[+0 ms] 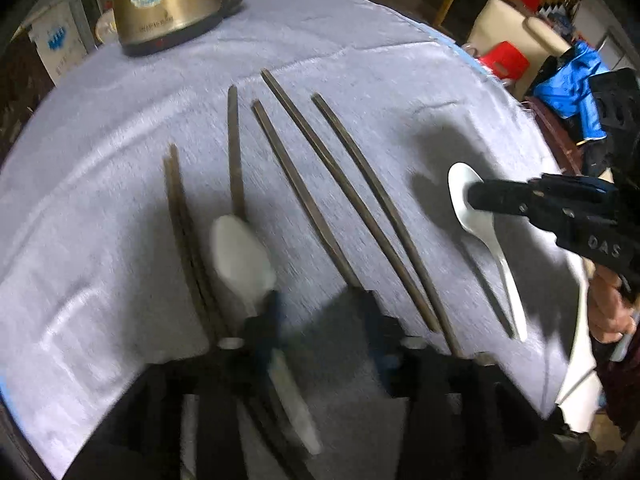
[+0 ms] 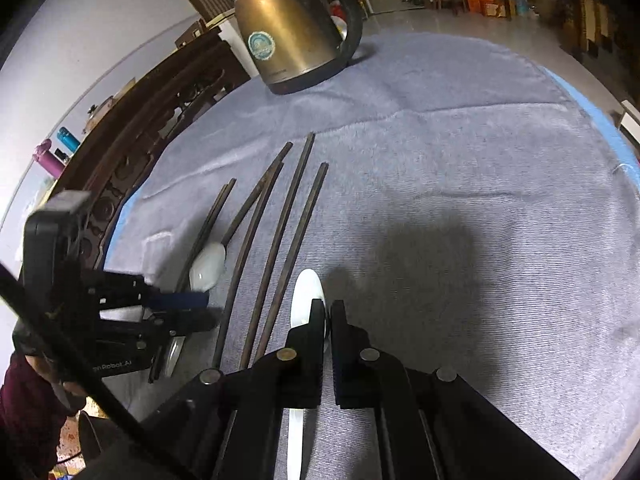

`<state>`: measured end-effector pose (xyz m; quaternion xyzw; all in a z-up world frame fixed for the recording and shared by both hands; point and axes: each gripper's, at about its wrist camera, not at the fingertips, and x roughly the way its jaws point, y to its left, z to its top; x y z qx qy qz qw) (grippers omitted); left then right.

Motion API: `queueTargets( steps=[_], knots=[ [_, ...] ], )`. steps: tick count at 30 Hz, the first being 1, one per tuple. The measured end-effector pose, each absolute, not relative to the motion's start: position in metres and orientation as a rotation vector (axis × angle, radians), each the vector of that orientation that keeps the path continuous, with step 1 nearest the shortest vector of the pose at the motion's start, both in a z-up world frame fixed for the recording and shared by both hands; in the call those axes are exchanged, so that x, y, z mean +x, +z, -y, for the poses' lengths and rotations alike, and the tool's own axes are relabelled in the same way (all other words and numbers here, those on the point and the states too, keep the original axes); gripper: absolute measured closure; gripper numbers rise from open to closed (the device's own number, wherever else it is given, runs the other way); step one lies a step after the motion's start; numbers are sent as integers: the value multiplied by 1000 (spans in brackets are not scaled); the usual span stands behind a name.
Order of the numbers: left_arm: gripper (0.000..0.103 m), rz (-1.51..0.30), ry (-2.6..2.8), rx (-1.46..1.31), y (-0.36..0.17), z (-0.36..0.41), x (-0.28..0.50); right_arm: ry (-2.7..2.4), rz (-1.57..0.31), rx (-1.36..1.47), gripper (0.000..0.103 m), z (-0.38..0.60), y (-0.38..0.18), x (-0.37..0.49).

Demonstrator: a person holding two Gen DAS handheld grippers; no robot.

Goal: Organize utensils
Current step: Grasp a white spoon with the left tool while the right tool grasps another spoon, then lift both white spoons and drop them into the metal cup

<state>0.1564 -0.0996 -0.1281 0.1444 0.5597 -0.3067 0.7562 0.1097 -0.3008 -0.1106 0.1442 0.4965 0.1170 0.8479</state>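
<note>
Several dark chopsticks (image 1: 344, 196) lie side by side on the grey cloth (image 1: 360, 60); they also show in the right wrist view (image 2: 276, 240). My left gripper (image 1: 320, 304) is open, its left finger touching a white spoon (image 1: 240, 252) that lies among the left chopsticks, blurred by motion. My right gripper (image 2: 329, 312) is nearly shut, its fingertips on the bowl of a second white spoon (image 2: 306, 300), which lies on the cloth right of the chopsticks. That spoon (image 1: 476, 224) and the right gripper (image 1: 480, 196) show in the left wrist view.
A brass electric kettle (image 2: 296, 32) stands at the far side of the table; it also shows in the left wrist view (image 1: 168, 4). A carved wooden chair back (image 2: 132, 132) runs along the left edge. Furniture and a blue cloth (image 1: 572, 84) lie beyond the right edge.
</note>
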Motion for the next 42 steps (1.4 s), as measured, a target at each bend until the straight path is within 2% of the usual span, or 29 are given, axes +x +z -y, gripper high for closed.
queueTargets(
  steps=[8,18,20,22,24,26,29,31,38,42],
  knots=[
    [50,-1179,-600,252,-113,66,168,196,-1101,220,100,298,-120,114],
    [49,-1197,-510,358,-132,91,190,213,-1138,198,96,285,-126,119],
    [52,-1184,-514,330,-131,89,195,210,-1151,189,96,281,-126,121],
    [64,-1182,-504,311,-130,85,198,211,-1166,186,96,280,-125,124],
    [70,-1185,-504,287,-129,82,200,213,-1182,184,91,279,-125,130],
    [70,-1187,-511,270,-129,79,199,221,-1189,185,91,277,-125,136],
    [70,-1179,-505,287,-128,77,193,228,-1181,159,93,271,-125,140],
    [70,-1172,-511,273,-126,75,184,208,-1178,135,99,267,-124,139],
    [70,-1095,-540,184,-102,56,163,200,-1077,163,100,265,-101,112],
    [70,-975,-502,117,-69,38,137,199,-968,200,100,266,-78,89]
  ],
)
